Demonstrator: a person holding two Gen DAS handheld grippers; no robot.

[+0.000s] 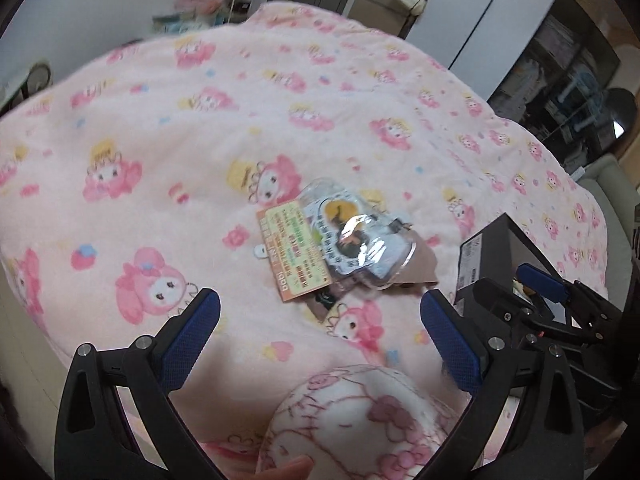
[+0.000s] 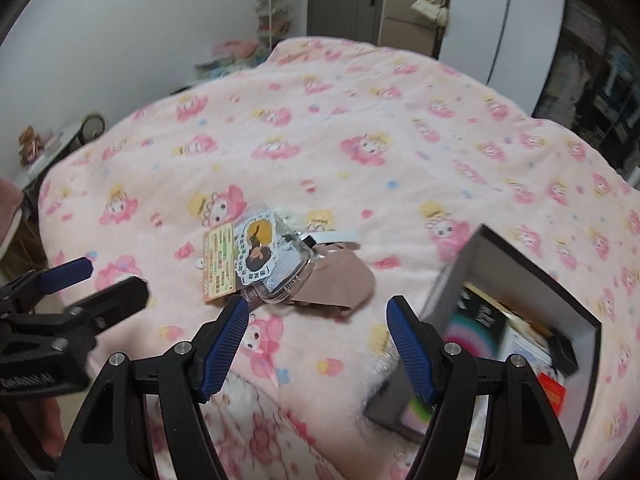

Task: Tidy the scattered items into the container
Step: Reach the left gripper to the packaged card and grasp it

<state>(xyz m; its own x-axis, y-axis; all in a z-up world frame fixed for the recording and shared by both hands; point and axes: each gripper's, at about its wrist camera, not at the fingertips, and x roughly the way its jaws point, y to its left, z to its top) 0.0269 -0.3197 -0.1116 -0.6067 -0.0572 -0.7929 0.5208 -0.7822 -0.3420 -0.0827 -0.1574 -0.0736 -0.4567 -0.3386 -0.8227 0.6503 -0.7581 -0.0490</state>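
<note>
— Fleece, first: we see a bed under a soft pink blanket (image 1: pixel 168 128) printed with cartoon rabbits, and a plush white-and-pink cushion (image 1: pixel 360 416) at 6 o'clock in the left view.

— Items? We count a small heap at centre: a glossy clear plastic packet (image 1: pixel 352 236) with a sticker inside, an orange-edged paper card (image 1: pixel 292 256) at its 9 o'clock, both lying on a flat tan pouch (image 2: pixel 340 280).

— And the container: a dark rectangular box (image 2: pixel 516 276) with grey inner walls, at 3 o'clock of the heap, apart from it. We make out blurred colourful packages inside.

— Our left tongs (image 1: pixel 320 320) stand wide, blue ribbed pads gripping nothing, just short of the heap.

— Likewise our right tongs (image 2: pixel 316 332): spread, empty; the left pad tip sits near the packet's edge, though we cannot tell whether it touches.
</note>
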